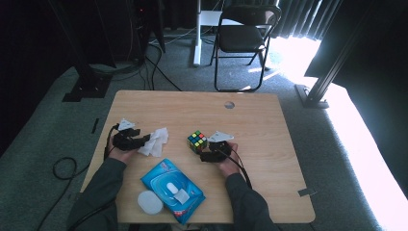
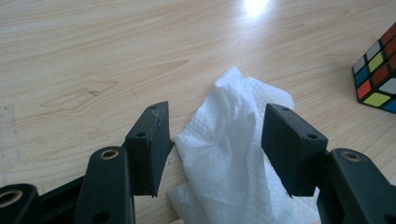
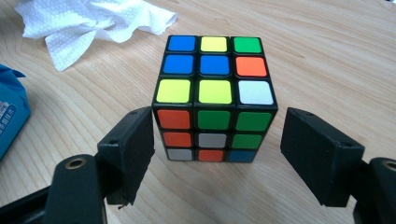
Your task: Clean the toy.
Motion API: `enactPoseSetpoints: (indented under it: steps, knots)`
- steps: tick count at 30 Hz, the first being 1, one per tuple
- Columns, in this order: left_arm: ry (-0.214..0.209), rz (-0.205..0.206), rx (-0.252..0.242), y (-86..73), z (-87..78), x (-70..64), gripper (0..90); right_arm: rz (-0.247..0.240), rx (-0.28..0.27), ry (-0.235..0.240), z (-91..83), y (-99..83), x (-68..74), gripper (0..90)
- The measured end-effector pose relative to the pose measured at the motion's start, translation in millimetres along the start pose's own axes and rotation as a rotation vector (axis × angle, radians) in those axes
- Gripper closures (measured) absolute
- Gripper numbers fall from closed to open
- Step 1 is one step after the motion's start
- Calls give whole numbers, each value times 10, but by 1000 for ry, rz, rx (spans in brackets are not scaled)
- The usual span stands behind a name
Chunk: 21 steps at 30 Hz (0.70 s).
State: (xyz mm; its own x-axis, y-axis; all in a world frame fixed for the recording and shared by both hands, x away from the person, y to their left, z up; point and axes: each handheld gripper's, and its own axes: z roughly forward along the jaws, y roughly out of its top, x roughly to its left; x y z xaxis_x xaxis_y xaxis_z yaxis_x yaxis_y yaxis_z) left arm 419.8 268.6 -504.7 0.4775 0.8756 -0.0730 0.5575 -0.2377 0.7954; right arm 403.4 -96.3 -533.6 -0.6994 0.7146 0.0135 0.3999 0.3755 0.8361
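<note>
A scrambled colour cube [image 1: 197,141] [image 3: 214,95] stands on the wooden table [image 1: 260,125], also at the right edge of the left gripper view as the cube [image 2: 377,79]. My right gripper [image 1: 208,152] [image 3: 217,156] is open, its jaws on either side of the cube's near face without closing on it. A crumpled white wipe [image 1: 155,141] [image 2: 233,149] [image 3: 88,23] lies left of the cube. My left gripper [image 1: 138,141] [image 2: 212,154] is open, jaws straddling the wipe's near end.
A blue pack of wet wipes [image 1: 173,188] [image 3: 11,116] lies at the table's front, with a white round lid [image 1: 150,202] beside it. A small hole [image 1: 229,104] sits near the table's far edge. A folding chair [image 1: 243,33] stands on the carpet beyond.
</note>
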Motion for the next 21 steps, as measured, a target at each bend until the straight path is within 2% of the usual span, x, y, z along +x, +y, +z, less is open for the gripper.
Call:
enactPoseSetpoints:
  steps: [4,11,16,21]
  knots:
    - [23,-18,-5,10,-37,18,425,0,3,-3,-40,-48,-7,267]
    - [38,-55,-38,5,-108,70,425,-14,16,-12,-101,-120,-8,319]
    - [50,-86,-67,-11,-161,94,426,-3,20,-24,-129,-145,9,350]
    - [56,-97,-79,-27,-193,117,426,-1,28,-27,-133,-179,10,351]
